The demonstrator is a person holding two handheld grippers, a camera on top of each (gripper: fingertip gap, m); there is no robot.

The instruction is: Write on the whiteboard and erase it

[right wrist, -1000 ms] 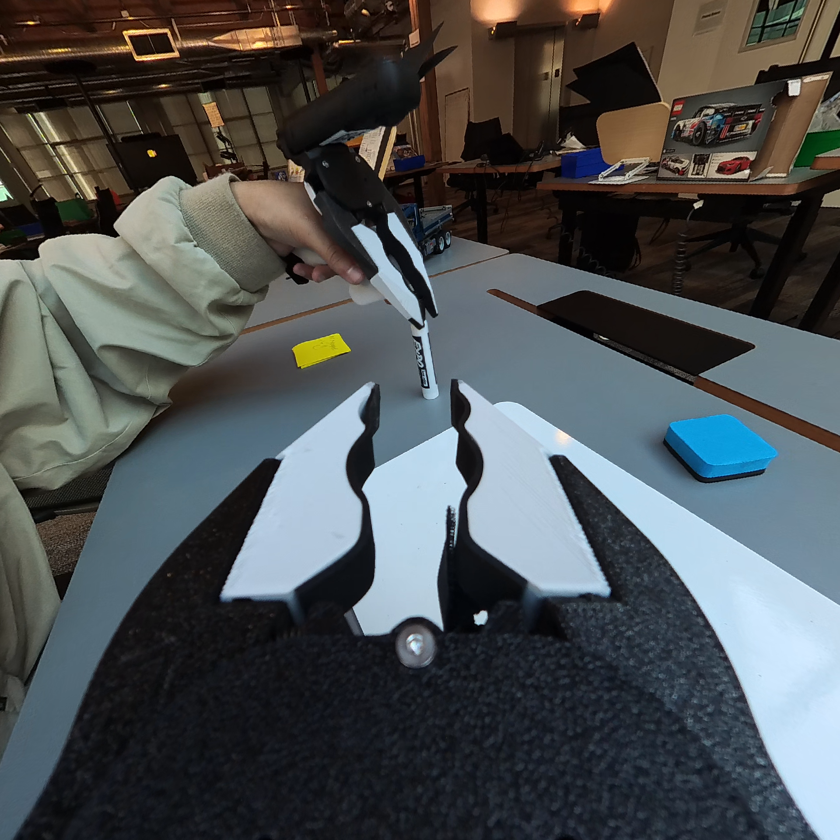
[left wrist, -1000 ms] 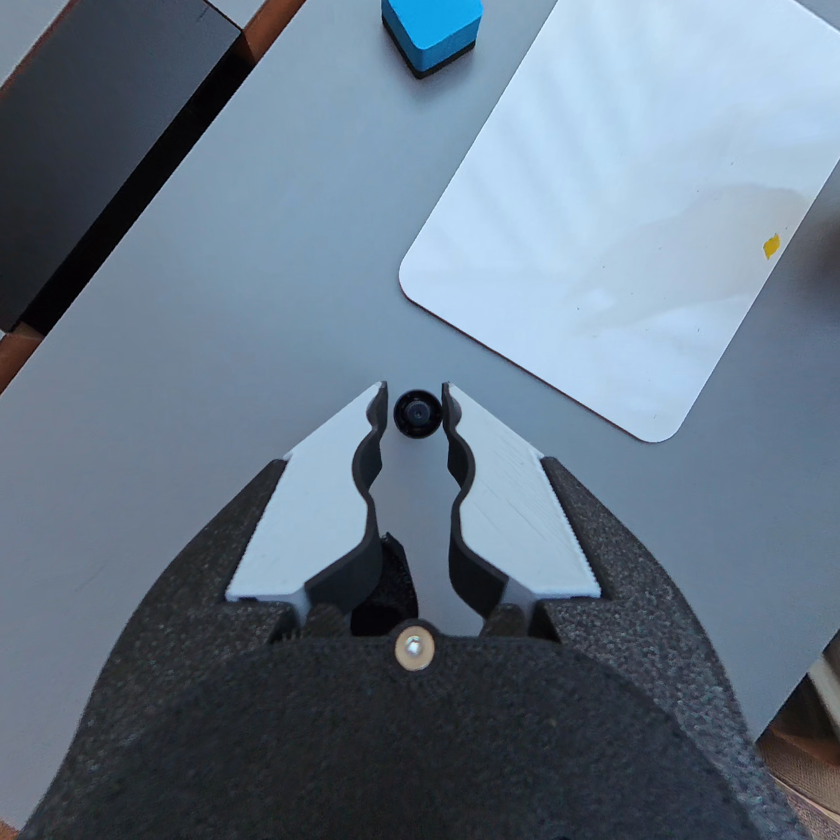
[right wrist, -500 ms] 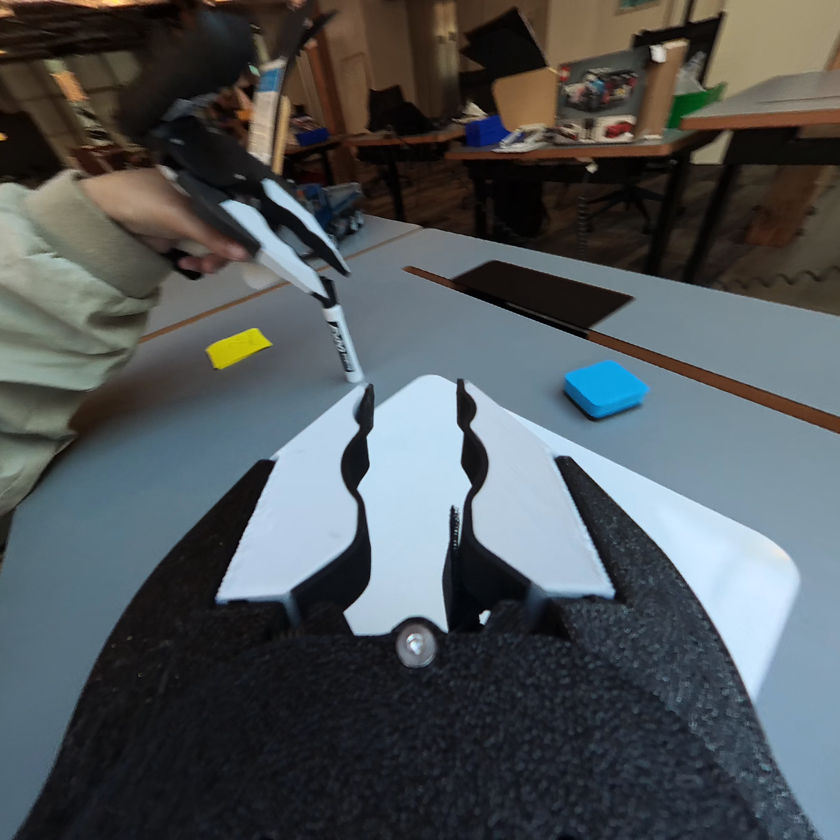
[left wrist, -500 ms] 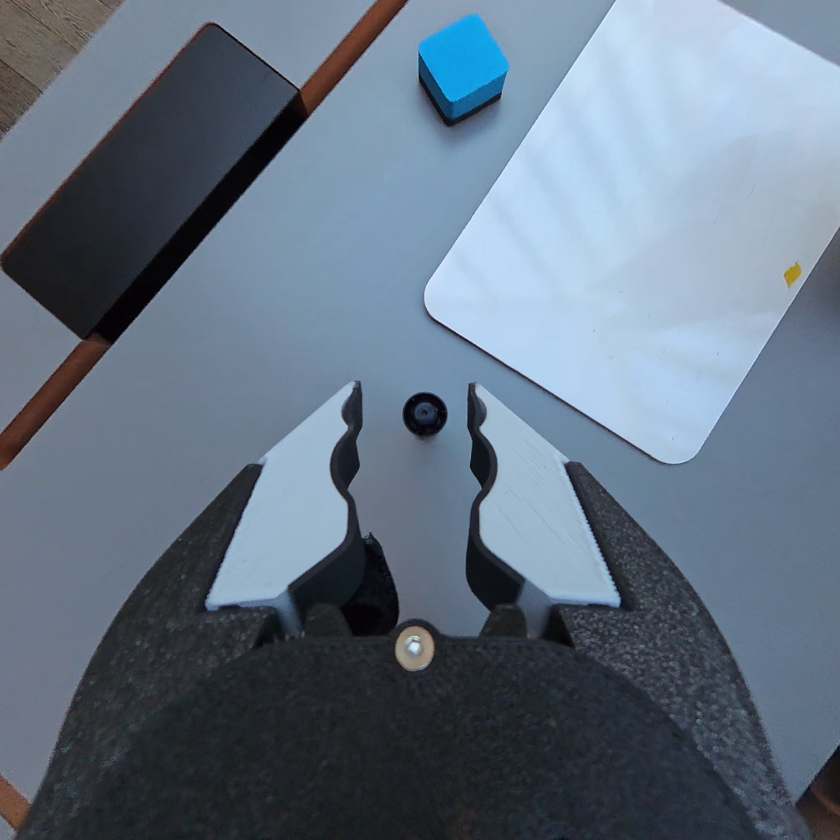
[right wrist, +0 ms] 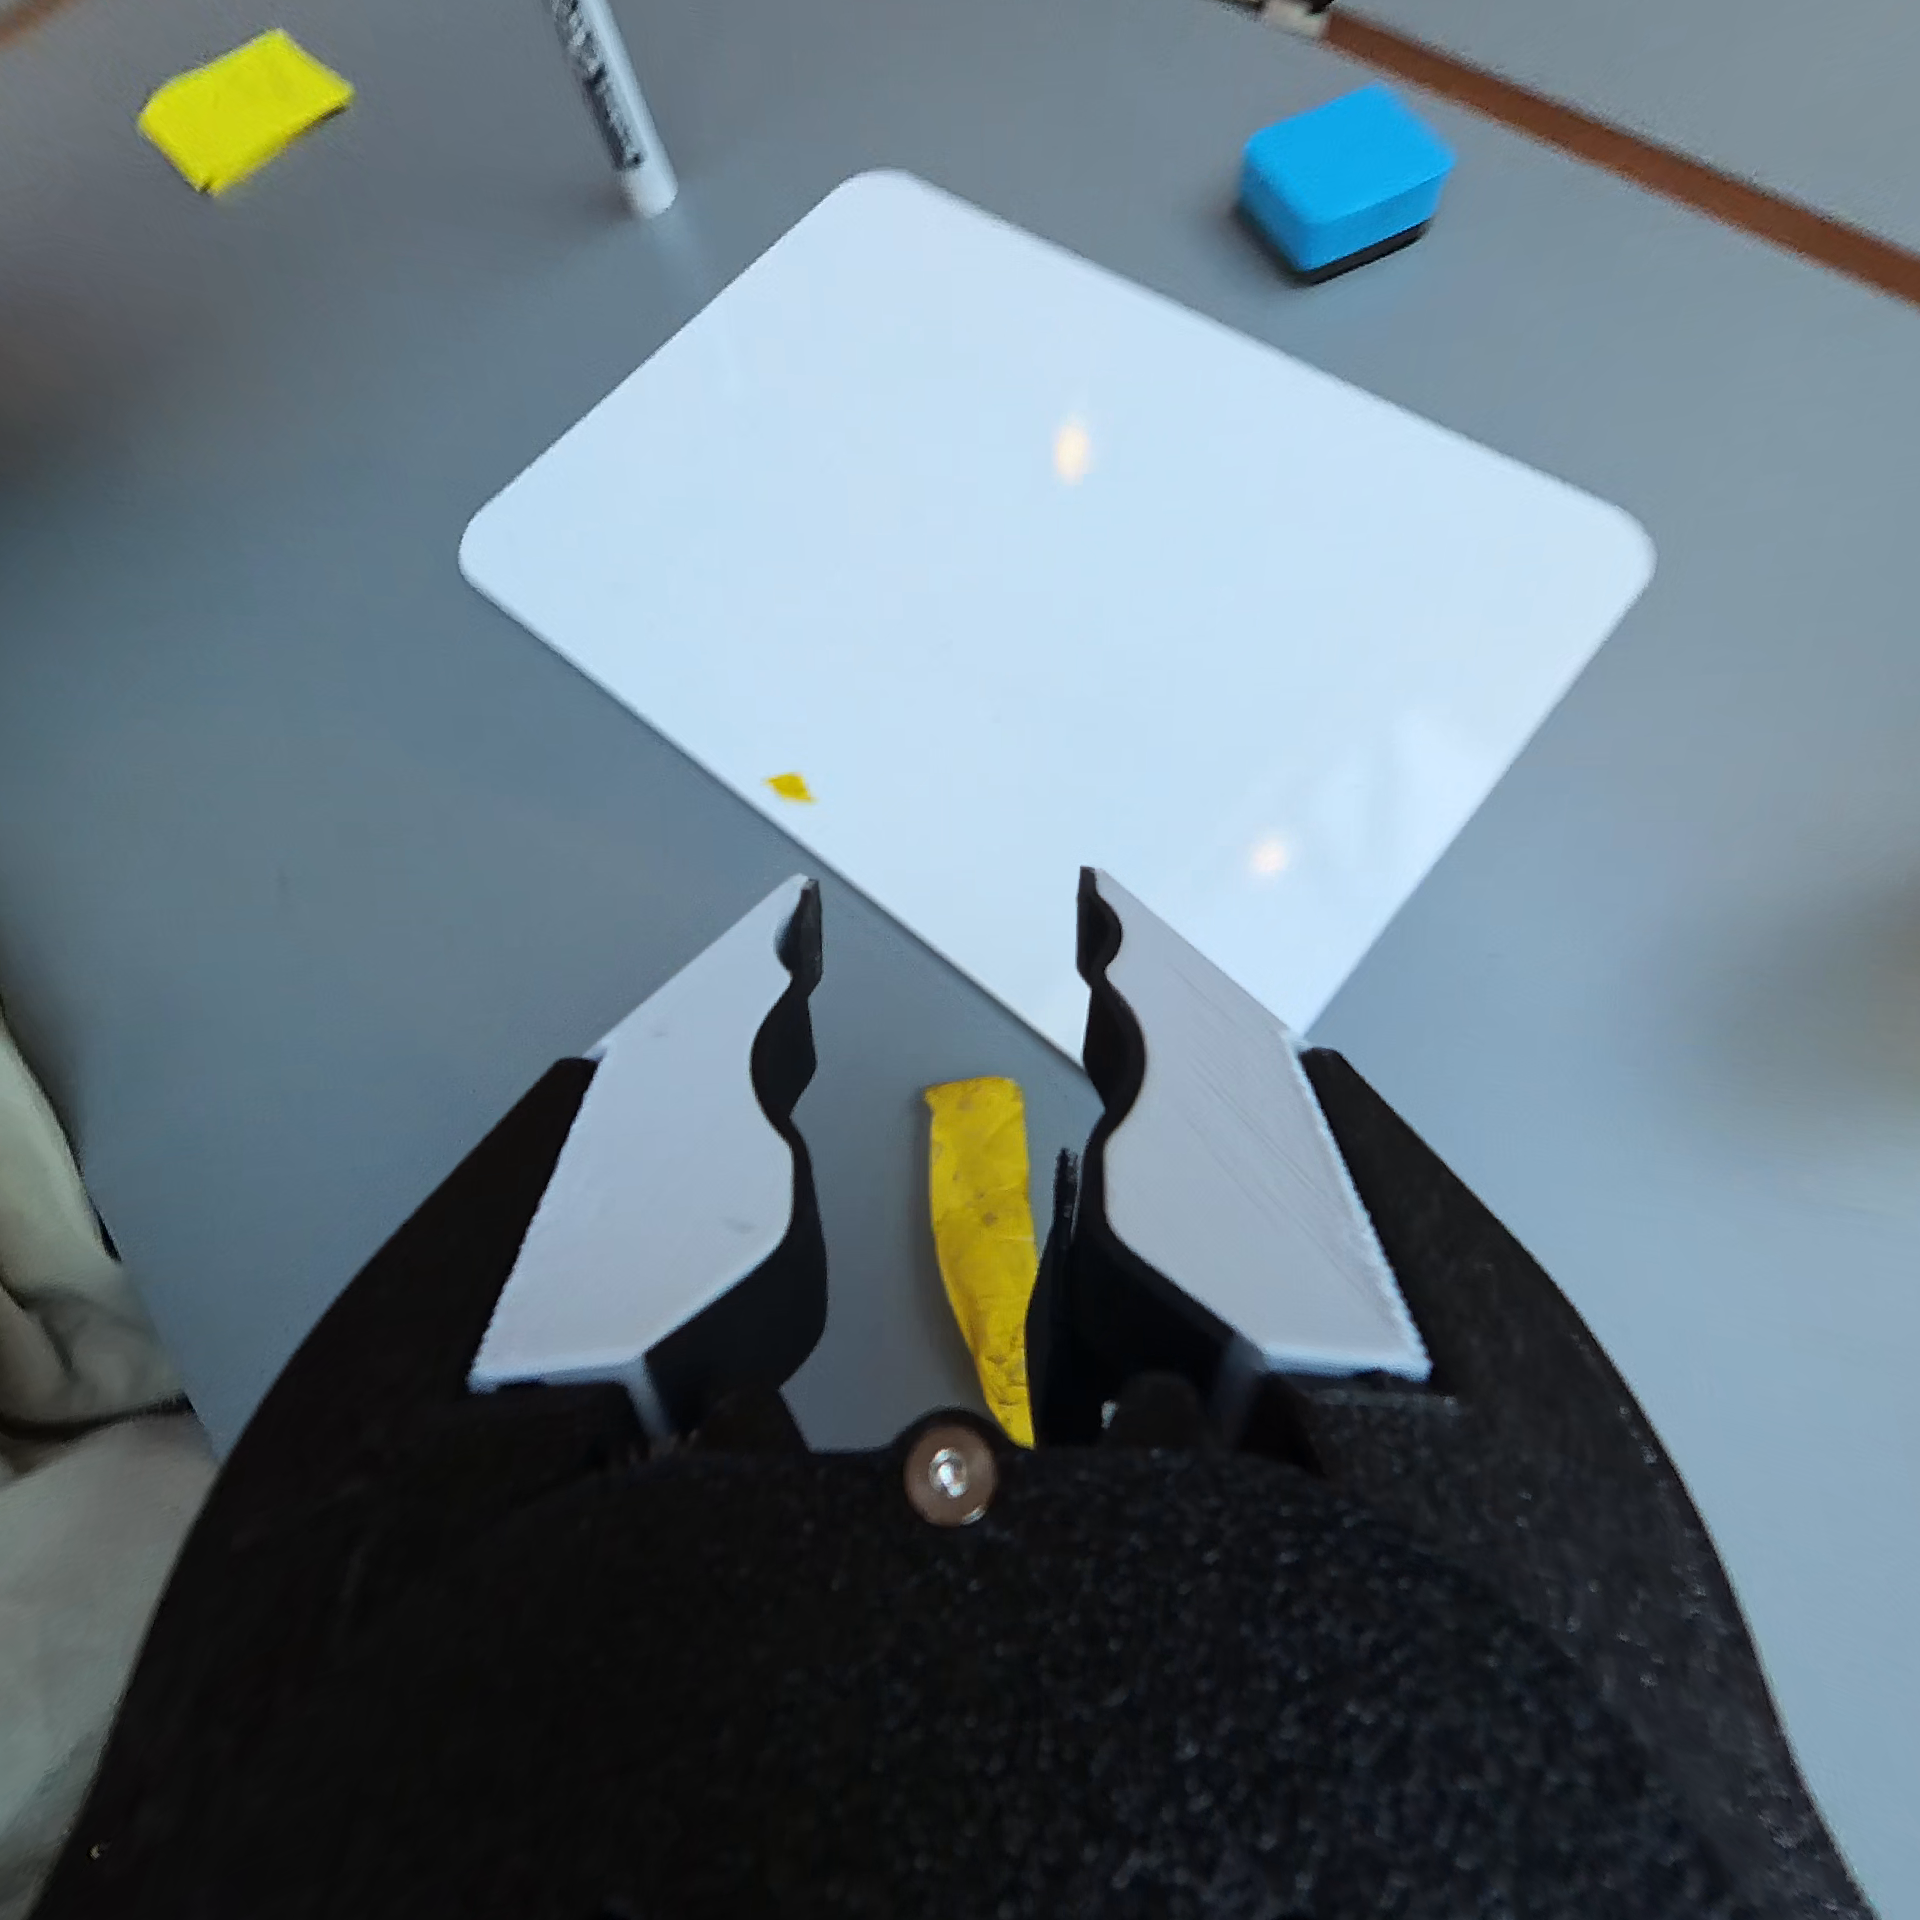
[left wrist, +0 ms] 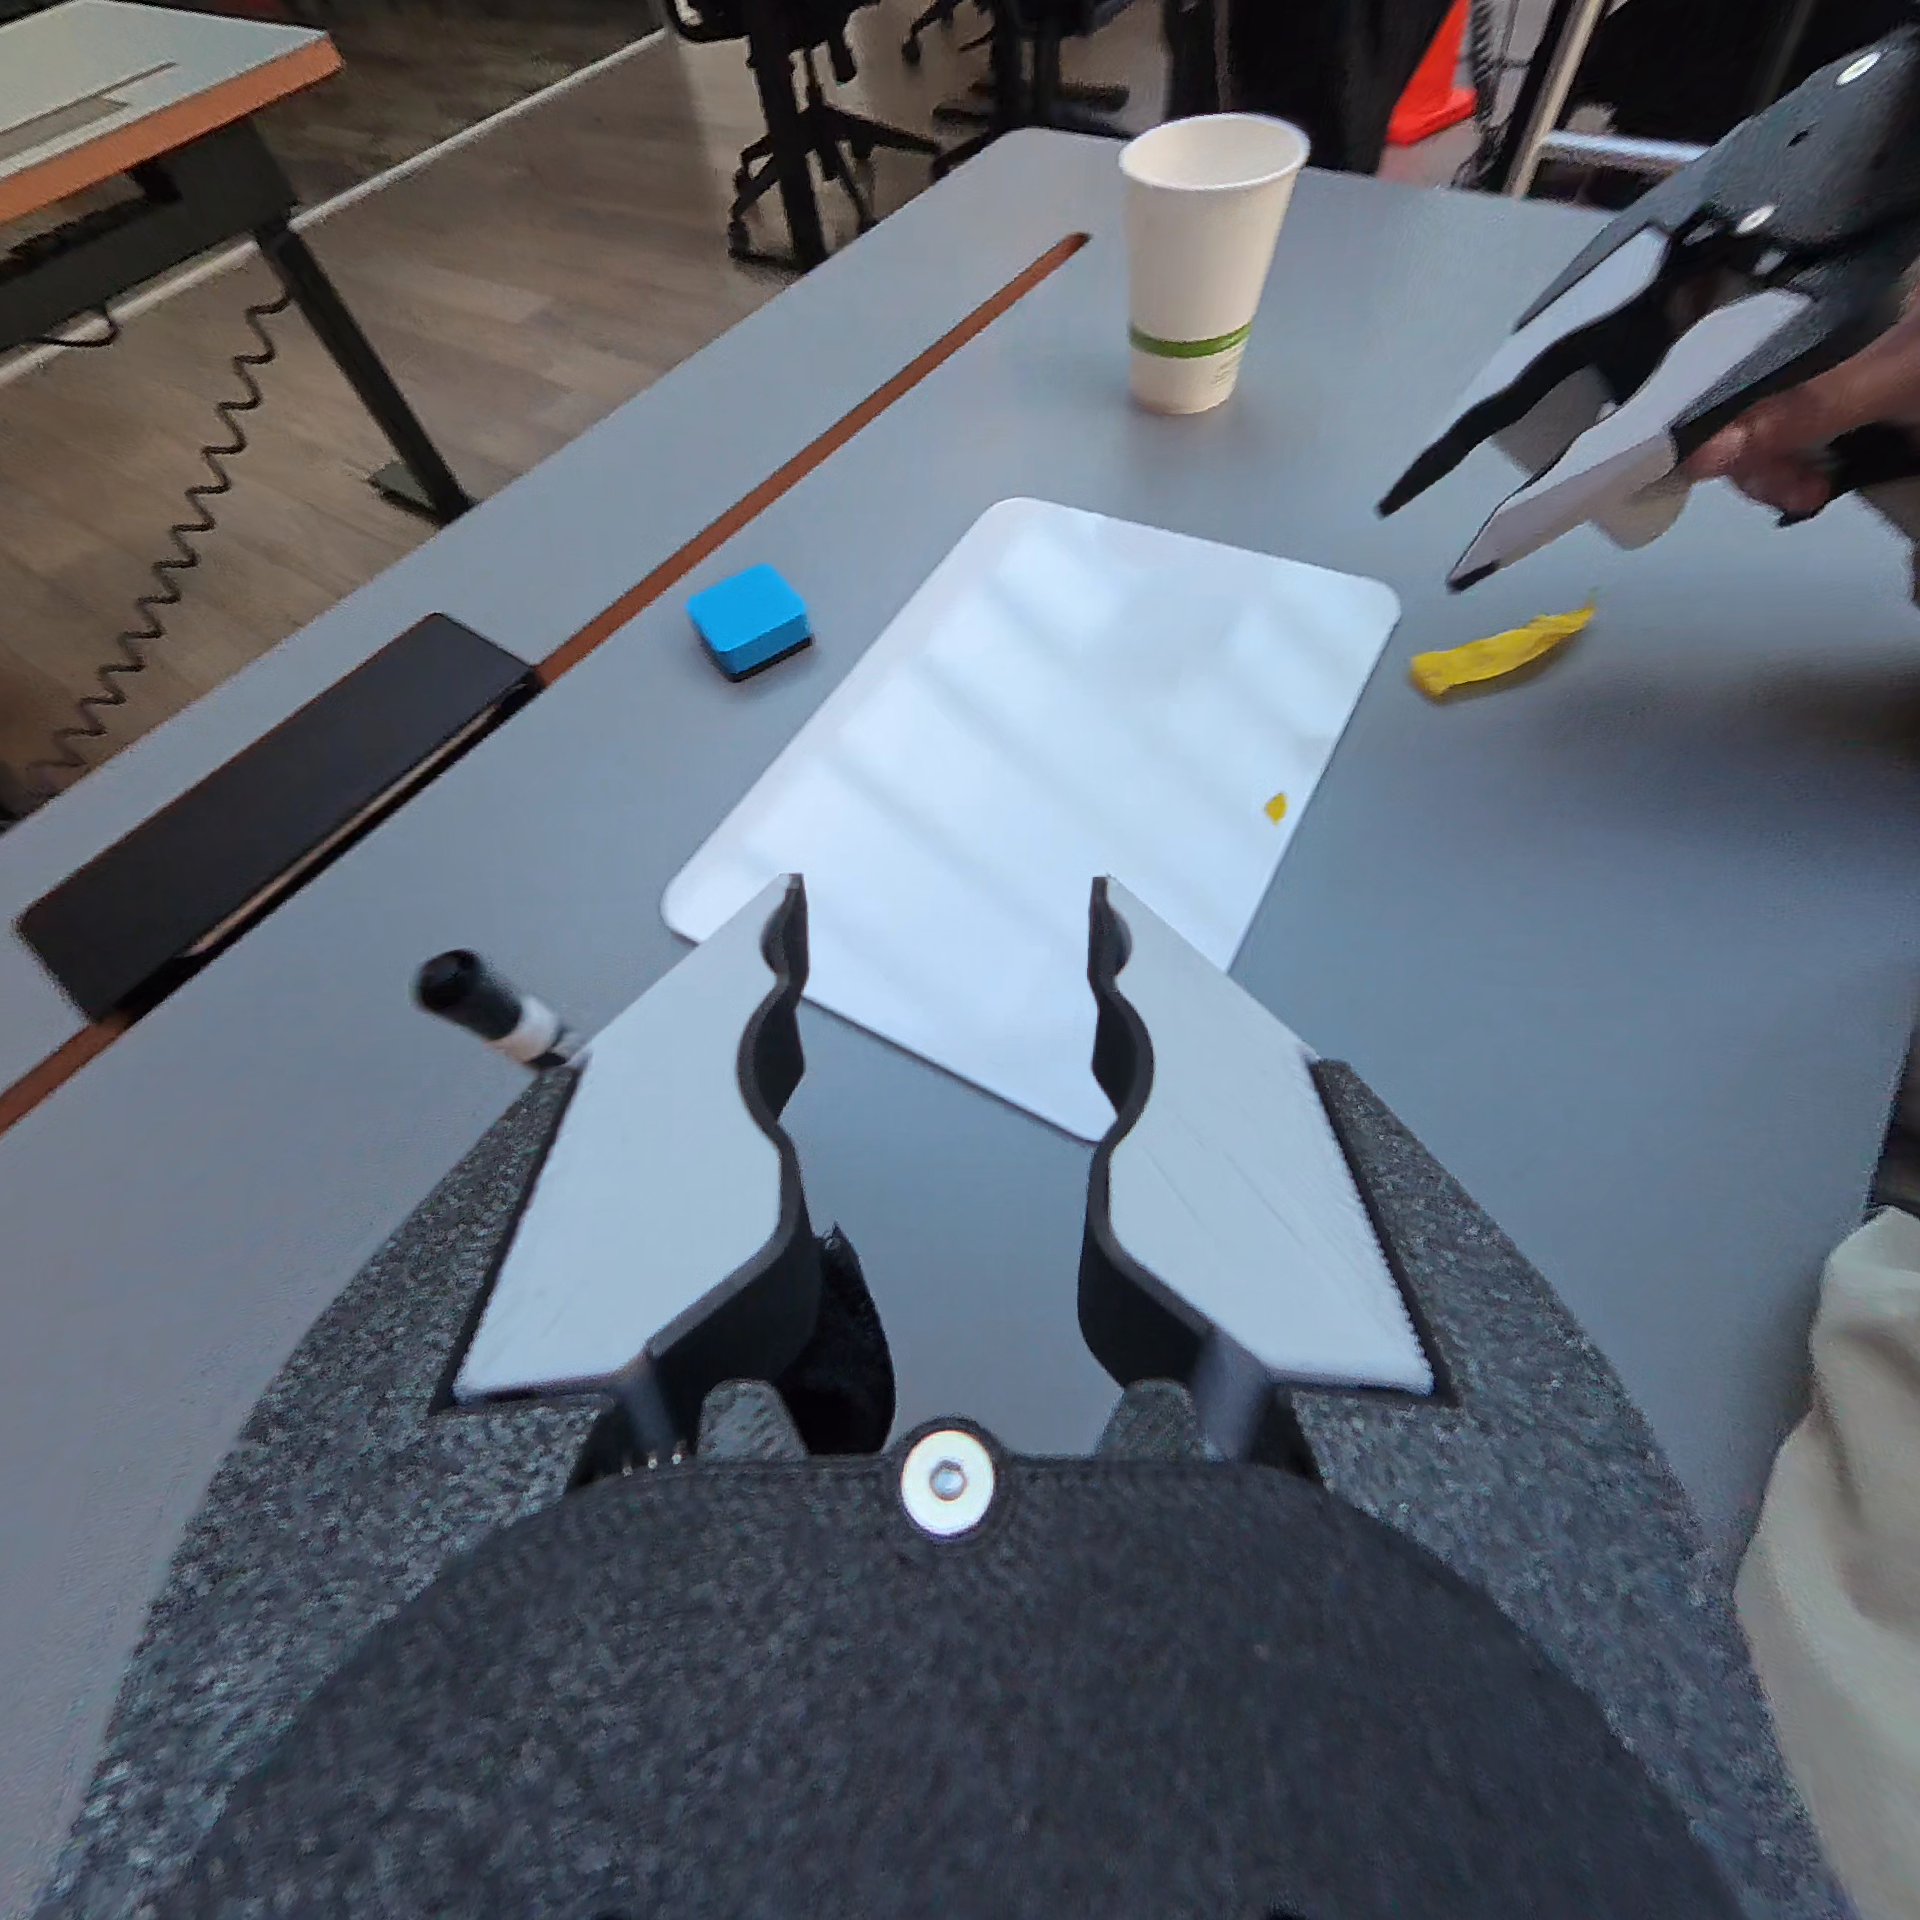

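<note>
My left gripper [left wrist: 945, 904] is open and empty, above the near corner of a white board [left wrist: 1039, 758] that lies flat on the grey table [left wrist: 1558, 987]. A marker [left wrist: 488, 1013] with a black cap stands on the table just left of my left finger, apart from it. The marker's white body also shows in the right wrist view [right wrist: 623, 114], its top cut off. My right gripper [right wrist: 948, 904] is open and empty, over a yellow strip [right wrist: 982, 1226] beside the board [right wrist: 1039, 582]. It also shows in the left wrist view [left wrist: 1423, 545], above the strip [left wrist: 1496, 660].
A blue eraser [left wrist: 748, 621] lies left of the board. A white paper cup [left wrist: 1200, 260] stands at the far end. A black panel [left wrist: 260, 810] sits in the table's left edge. A yellow folded piece [right wrist: 244, 109] lies near the marker. A small yellow bit [right wrist: 790, 788] sits on the board.
My left gripper opened, let go of the marker's cap and drew back; the marker stays standing. My right gripper opened wider, pulled back and tilted down over the yellow strip.
</note>
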